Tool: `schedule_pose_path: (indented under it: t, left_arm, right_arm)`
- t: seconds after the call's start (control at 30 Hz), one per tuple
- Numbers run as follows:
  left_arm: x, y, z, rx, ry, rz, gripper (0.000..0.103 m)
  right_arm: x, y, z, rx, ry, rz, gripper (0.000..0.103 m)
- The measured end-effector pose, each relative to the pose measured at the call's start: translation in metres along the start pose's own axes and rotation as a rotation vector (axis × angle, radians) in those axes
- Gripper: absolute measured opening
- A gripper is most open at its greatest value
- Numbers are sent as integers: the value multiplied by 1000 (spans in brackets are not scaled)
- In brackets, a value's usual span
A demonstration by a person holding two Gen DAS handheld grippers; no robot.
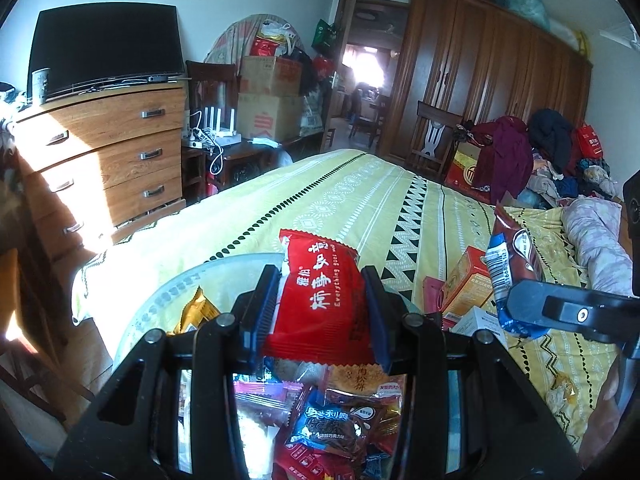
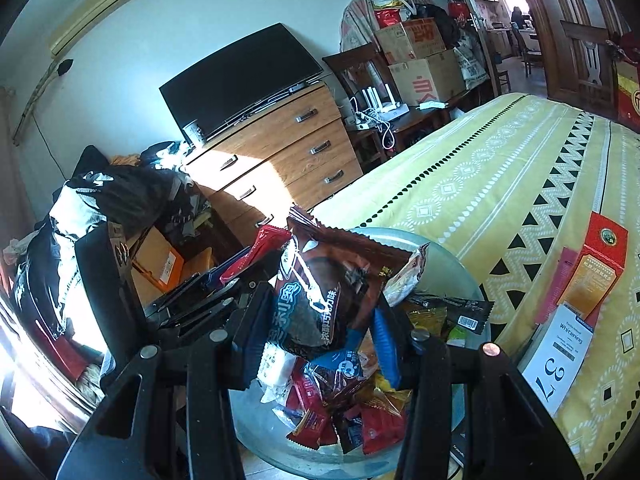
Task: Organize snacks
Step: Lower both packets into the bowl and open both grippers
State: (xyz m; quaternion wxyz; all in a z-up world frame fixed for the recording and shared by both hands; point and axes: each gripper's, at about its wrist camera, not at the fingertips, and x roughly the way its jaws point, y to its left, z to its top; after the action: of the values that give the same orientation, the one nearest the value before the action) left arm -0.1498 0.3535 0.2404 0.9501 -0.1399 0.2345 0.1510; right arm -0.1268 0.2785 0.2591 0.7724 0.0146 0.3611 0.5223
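Our left tool (image 1: pixel 320 300) is clamped on a red snack packet (image 1: pixel 320 300) with white lettering, pinched at both side edges between the blue pads and held upright above the bowl. Our right tool (image 2: pixel 316 320) grips a dark brown chocolate-wafer packet (image 2: pixel 324 292), held tilted between its pads; in the left wrist view the same packet (image 1: pixel 514 256) shows at the right, raised over the bed. Directly beneath both tools we record a clear glass bowl (image 2: pixel 460 264), its rim resting on the near corner of the bed, holding a loose heap of mixed wrapped snacks (image 2: pixel 352 404) in red, brown, blue and gold. Just beside the bowl, on the yellow patterned bedspread (image 1: pixel 360 200), we list an orange-red carton (image 2: pixel 600 268), a pink flat box partly under it, and a white box (image 2: pixel 560 356) marked "Whitening". Farther off: a wooden chest of drawers (image 1: pixel 120 148) carrying a dark television (image 1: pixel 108 48), stacked cardboard cartons (image 1: pixel 272 92), and a dark wardrobe (image 1: pixel 480 72).
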Motion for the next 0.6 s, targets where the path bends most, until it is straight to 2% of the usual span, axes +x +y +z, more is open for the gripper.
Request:
schedule_pose_path:
  t: [0.6]
  left_arm:
    - [8, 8, -3, -8, 27, 17, 42]
  right_arm:
    - [4, -3, -4, 1, 27, -18, 50]
